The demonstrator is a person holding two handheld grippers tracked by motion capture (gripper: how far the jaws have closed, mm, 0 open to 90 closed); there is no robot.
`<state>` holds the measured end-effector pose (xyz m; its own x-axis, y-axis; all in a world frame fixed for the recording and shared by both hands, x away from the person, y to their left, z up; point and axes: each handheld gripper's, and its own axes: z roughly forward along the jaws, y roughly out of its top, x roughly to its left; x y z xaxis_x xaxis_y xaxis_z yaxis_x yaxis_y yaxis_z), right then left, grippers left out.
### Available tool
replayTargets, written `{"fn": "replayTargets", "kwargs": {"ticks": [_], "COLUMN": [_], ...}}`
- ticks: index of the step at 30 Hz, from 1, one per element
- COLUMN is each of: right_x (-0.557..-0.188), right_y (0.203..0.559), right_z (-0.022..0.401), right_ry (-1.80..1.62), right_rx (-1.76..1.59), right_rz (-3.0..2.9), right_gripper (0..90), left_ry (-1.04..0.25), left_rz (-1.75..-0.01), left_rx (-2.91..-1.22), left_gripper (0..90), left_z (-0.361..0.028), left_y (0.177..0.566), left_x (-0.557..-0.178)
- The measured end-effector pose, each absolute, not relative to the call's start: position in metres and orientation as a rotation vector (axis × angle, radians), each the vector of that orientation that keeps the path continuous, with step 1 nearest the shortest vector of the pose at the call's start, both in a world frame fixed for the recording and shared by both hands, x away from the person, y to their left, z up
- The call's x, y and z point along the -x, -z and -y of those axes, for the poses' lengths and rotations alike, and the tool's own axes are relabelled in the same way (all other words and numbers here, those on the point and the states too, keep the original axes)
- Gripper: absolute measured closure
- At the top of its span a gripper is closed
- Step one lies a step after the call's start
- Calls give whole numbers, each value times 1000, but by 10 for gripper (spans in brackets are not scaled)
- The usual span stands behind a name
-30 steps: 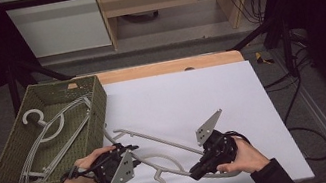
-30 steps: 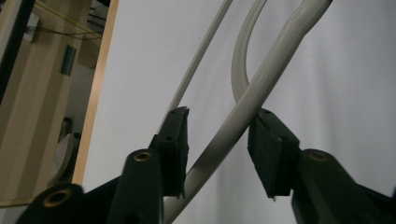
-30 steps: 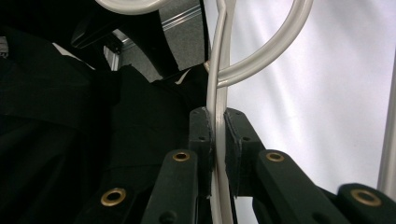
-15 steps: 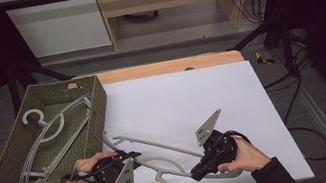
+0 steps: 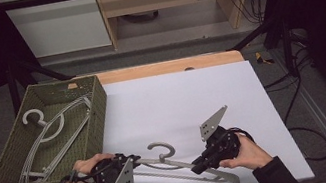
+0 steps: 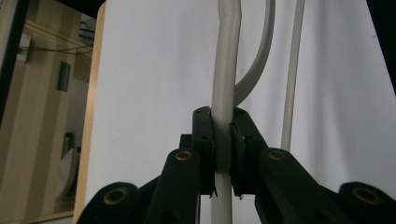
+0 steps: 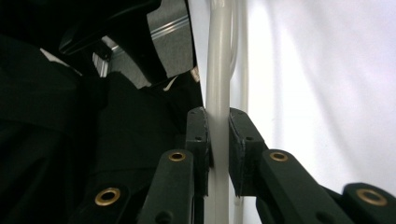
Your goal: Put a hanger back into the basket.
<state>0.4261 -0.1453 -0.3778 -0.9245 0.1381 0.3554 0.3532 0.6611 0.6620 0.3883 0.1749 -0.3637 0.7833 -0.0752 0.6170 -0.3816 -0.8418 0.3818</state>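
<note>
Hanger (image 5: pixel 178 162) has swung round since a sec ago, hook now pointing away; left claw (image 5: pixel 135 161) just closed onto its bar, right claw (image 5: pixel 199 166) also clamped. Lying (I think) low over worktop (image 5: pixel 177 99). Next: lift together toward basket (image 5: pixel 96 113).

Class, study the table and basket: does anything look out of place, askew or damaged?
Nothing stands out. One grey hanger lies slantwise on the white table, clamped by the left gripper and the right gripper. More hangers lie inside the woven basket.

Bright tabletop, dark surround, soft focus.
</note>
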Motion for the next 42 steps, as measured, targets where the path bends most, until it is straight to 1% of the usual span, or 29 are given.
{"fn": "replayTargets", "kwargs": {"ticks": [6, 9, 14, 16, 18, 20, 24, 27, 33, 37, 42], "right_x": [-426, -427, -429, -429, -429, -429, -423, -417, -410, -406, -403], "right_y": [375, 374, 371, 369, 367, 365, 366, 368, 373, 383, 395], "right_z": [151, 152, 158, 163, 170, 177, 190, 198, 217, 225, 231], "right_ry": [1186, 1213, 1398, 1528, 1655, 1774, 1910, 1969, 2000, 1961, 1907], "right_rx": [438, 495, 672, 756, 827, 920, 1079, 1154, 1279, 1342, 1391], "right_rz": [2637, 2654, 2721, 2739, 2716, 2681, 2698, 2720, 2683, 2672, 2665], "right_gripper": [785, 743, 556, 466, 442, 363, 243, 180, 131, 105, 95], "left_ry": [-771, -769, -766, -764, -761, -729, -725, -695, -679, -660, -623], "left_rz": [236, 170, -1, -105, -179, -262, -359, -409, -518, -584, -669], "left_rx": [-2503, -2512, -2498, -2475, -2452, -2428, -2418, -2430, -2423, -2388, -2357], "left_gripper": [825, 826, 826, 826, 825, 825, 825, 825, 825, 825, 824], "left_z": [-171, -168, -166, -165, -165, -165, -161, -157, -152, -151, -154], "left_y": [362, 362, 360, 359, 358, 355, 354, 355, 350, 339, 322], "left_x": [-389, -390, -396, -400, -403, -407, -411, -416, -425, -430, -439]}}
